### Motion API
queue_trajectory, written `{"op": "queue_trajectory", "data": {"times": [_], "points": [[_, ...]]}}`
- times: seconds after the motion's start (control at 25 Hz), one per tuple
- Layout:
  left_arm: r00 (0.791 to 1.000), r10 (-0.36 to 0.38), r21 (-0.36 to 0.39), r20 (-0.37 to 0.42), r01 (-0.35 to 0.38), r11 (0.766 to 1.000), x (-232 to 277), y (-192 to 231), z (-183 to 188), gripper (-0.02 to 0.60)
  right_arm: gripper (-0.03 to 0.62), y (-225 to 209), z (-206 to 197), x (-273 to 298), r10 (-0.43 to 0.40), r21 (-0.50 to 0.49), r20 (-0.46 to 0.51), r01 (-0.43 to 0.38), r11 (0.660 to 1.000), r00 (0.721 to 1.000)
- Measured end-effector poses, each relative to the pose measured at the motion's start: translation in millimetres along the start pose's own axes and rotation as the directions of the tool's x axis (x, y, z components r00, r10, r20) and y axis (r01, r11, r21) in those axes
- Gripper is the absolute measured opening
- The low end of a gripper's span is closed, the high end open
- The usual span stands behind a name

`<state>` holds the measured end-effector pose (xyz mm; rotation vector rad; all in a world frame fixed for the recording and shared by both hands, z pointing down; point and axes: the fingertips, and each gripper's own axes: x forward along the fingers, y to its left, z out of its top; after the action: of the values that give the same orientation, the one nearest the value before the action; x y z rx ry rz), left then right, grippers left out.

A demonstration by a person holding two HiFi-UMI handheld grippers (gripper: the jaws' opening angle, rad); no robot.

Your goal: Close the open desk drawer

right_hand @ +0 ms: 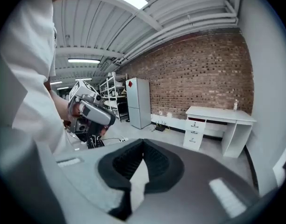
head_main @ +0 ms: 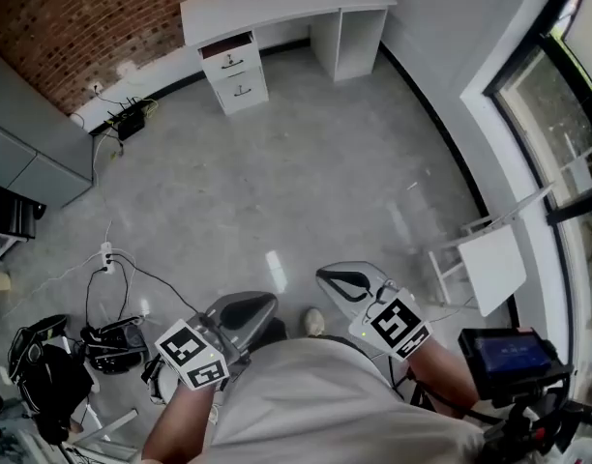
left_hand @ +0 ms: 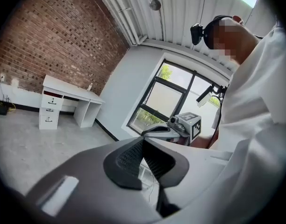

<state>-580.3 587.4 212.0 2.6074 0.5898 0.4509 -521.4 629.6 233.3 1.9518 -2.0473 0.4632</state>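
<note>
Standing well back from the white desk (head_main: 286,3), the person holds both tools low and close against the body. That makes sense to me: there is a wide stretch of bare floor (head_main: 277,191) to cross before anything can be reached, so nothing needs to be stretched out yet. The left gripper (left_hand: 143,143) has its dark pads pressed together at the tips with nothing between them. The right gripper (right_hand: 143,146) is clenched the same way and is also empty (handy, I'd guess, since a drawer front can simply be pushed with closed tips).

The top drawer (head_main: 228,44) sits in the drawer unit (head_main: 242,85) under the desk, at its left end as seen from the person's spot, with the brick wall (head_main: 74,27) behind. It stands pulled out a little from the unit and shows a dark, reddish gap above its white front. The two drawers beneath it lie flush, and each front carries a small dark handle. To my eye the task has not begun, because the walk over to the desk comes first.
</note>
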Motion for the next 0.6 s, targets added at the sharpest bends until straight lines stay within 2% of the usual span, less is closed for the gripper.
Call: {"op": "queue_trajectory", "data": {"times": [0.16,0.36,0.6], "points": [[1.0,0.002,-0.039,-0.004,-0.003,0.999,6,24,4,0.006,0.016,-23,4,16,-0.012,-0.003,0.008,0.012,1.0,1.0],[1.0,-0.029,-0.081,0.003,0.029,0.996,30,85,22,0.006,0.038,-66,30,56,-0.017,0.011,0.037,0.017,1.0,0.999],[0.995,-0.095,-0.082,0.025,0.096,0.992,71,183,80,0.006,0.052,-145,80,125,-0.041,-0.021,0.031,0.042,0.999,0.999]]}}
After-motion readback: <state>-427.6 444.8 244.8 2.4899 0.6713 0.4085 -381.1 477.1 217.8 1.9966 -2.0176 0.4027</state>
